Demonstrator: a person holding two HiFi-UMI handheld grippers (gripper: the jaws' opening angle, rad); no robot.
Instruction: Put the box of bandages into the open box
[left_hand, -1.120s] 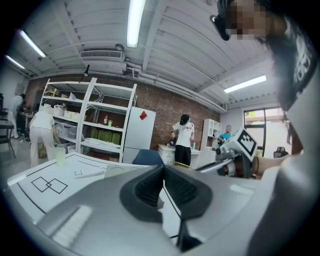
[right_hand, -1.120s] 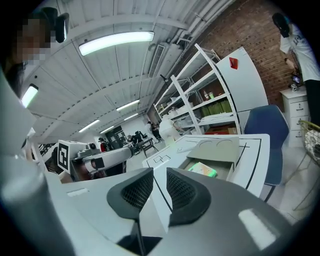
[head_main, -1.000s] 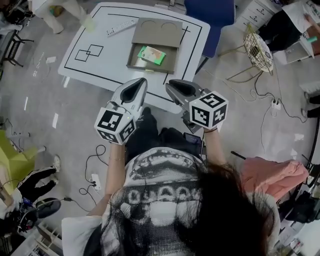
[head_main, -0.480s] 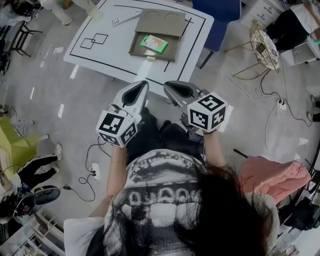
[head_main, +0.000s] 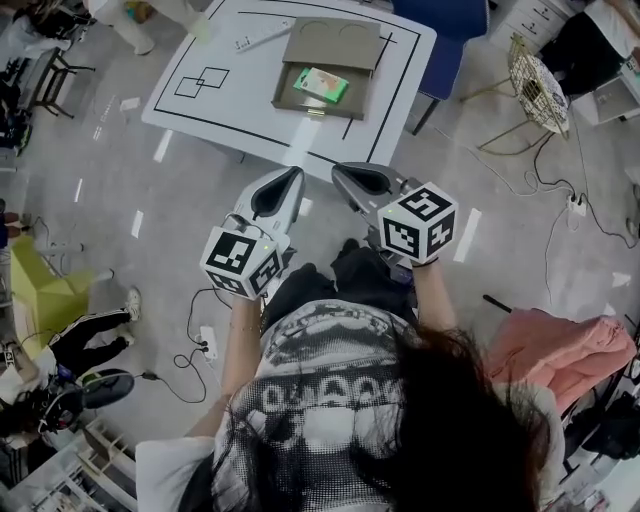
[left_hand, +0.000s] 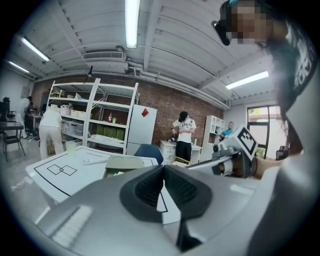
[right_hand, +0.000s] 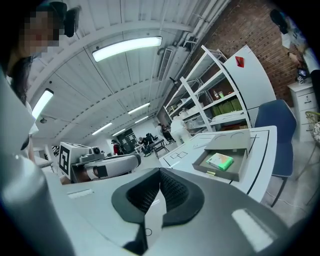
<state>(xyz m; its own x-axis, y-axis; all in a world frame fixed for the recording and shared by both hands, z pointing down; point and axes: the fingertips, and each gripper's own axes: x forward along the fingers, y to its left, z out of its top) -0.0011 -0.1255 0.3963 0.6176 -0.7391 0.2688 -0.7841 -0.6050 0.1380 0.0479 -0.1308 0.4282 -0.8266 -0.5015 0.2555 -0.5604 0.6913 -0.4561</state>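
In the head view the left gripper (head_main: 288, 180) and the right gripper (head_main: 345, 175) are held side by side over the floor, short of the near edge of the white desk (head_main: 240, 100), both pointing toward it. On the desk the open box (head_main: 288, 103) lies with its lid folded back, and the green box of bandages (head_main: 321, 84) rests inside its tray, well apart from both grippers. A blue chair (head_main: 445, 45) stands at the desk's far side. In the left gripper view the fingers (left_hand: 147, 187) meet at their tips with nothing between them; the desk and the open box lie beyond. In the right gripper view the fingers (right_hand: 175, 192) have just been closing and now touch at their tips, holding nothing, and the box of bandages shows in the open box's tray farther off to the right.
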